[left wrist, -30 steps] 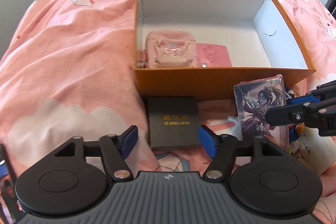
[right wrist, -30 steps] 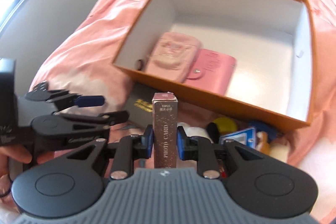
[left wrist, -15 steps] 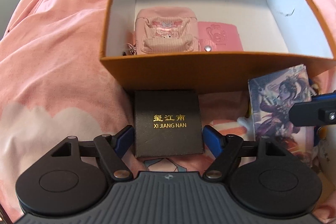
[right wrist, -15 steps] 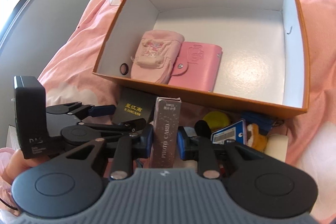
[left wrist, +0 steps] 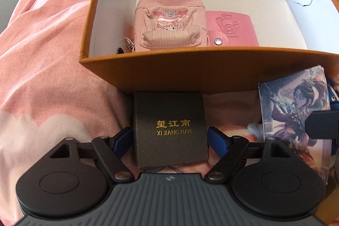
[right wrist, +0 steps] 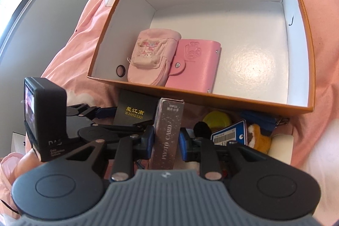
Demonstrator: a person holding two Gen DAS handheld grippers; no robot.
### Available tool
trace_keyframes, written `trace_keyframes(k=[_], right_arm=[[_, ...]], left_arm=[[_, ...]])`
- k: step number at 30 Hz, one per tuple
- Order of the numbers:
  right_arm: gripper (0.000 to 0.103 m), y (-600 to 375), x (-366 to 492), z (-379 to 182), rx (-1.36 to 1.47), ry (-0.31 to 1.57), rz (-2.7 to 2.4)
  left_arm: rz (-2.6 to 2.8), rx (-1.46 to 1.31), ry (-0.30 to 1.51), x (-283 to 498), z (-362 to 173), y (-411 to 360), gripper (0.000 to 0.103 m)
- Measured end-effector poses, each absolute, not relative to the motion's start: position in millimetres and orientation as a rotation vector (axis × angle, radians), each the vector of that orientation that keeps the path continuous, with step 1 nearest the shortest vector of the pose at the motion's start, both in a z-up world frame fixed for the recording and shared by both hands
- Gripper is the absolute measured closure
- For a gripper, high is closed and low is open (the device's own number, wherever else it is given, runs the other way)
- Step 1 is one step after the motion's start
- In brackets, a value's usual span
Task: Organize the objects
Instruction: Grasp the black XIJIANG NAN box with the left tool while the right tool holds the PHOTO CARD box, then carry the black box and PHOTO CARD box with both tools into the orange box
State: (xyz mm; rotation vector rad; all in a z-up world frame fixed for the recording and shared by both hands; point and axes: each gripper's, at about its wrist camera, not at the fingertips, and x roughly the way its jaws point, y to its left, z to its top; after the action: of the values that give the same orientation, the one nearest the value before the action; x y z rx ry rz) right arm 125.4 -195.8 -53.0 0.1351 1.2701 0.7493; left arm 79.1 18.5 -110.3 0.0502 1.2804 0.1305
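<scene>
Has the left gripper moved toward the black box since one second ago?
Yes. The left gripper has come down to the black box lying by the orange box; its fingers have just been opening and now flank it without pressing.

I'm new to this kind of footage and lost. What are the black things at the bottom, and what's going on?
Each picture comes from a camera on a handheld claw; a person holds one in each hand. The left claw has just been opening and straddles a black box lying on the pink bedspread. The right claw grips a photo card box, upright. Beyond them, the orange box holds a pink pouch and a pink wallet. Small items lie in front of it.
</scene>
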Motion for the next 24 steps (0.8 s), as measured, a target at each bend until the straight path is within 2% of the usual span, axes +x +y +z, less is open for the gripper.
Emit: trace_keyframes(k=[7, 13, 24], right_arm=[[0.076, -195, 123, -52, 0.135, 1.268, 0.726], [0.077, -198, 123, -53, 0.171, 1.274, 0.731], [0.079, -201, 111, -30, 0.112, 1.198, 0.758]], left_arm=[[0.176, 0.071, 1.287, 83, -118, 14, 0.01], [0.164, 0.062, 1.269, 78, -112, 14, 0.014], [0.115, 0.04, 1.191, 50, -65, 13, 0.015]])
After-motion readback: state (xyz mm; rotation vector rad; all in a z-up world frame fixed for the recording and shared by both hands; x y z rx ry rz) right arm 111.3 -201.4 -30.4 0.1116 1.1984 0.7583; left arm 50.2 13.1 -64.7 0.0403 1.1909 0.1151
